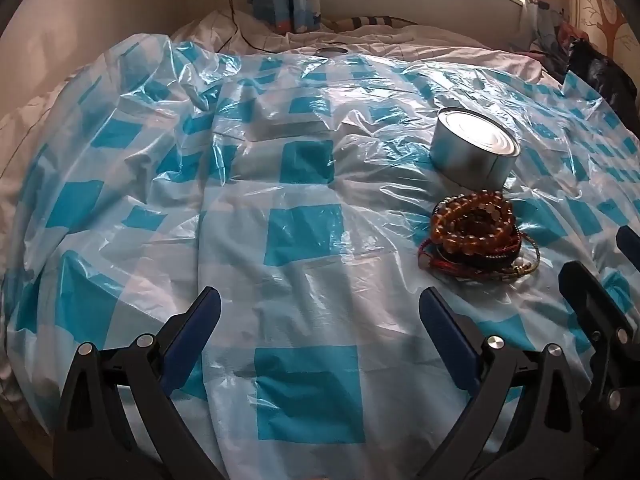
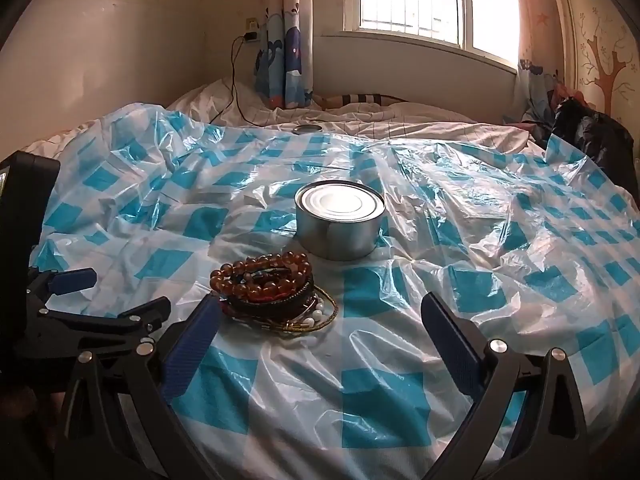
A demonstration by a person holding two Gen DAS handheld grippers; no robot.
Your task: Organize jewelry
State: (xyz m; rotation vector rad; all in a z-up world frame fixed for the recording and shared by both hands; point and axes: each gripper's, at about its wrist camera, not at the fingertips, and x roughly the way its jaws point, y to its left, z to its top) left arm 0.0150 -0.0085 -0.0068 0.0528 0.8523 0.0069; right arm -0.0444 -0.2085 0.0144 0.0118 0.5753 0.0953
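Observation:
A pile of bracelets (image 1: 476, 236), amber beads on top with red, dark and gold strands under them, lies on the blue-and-white checked plastic sheet (image 1: 304, 236). Behind it stands a round silver tin (image 1: 474, 152) with its lid on. My left gripper (image 1: 320, 304) is open and empty, left of the pile and near me. In the right wrist view the pile (image 2: 272, 288) lies just ahead of my left finger, with the tin (image 2: 340, 220) behind it. My right gripper (image 2: 320, 308) is open and empty. The left gripper (image 2: 72, 292) shows at the left edge there.
The sheet covers a bed with white bedding (image 2: 400, 120). A small round metal lid (image 2: 307, 129) lies at the sheet's far edge. A charger cable (image 2: 234, 80) hangs from the wall. A dark bag (image 2: 592, 136) sits at the far right. Curtains and a window are behind.

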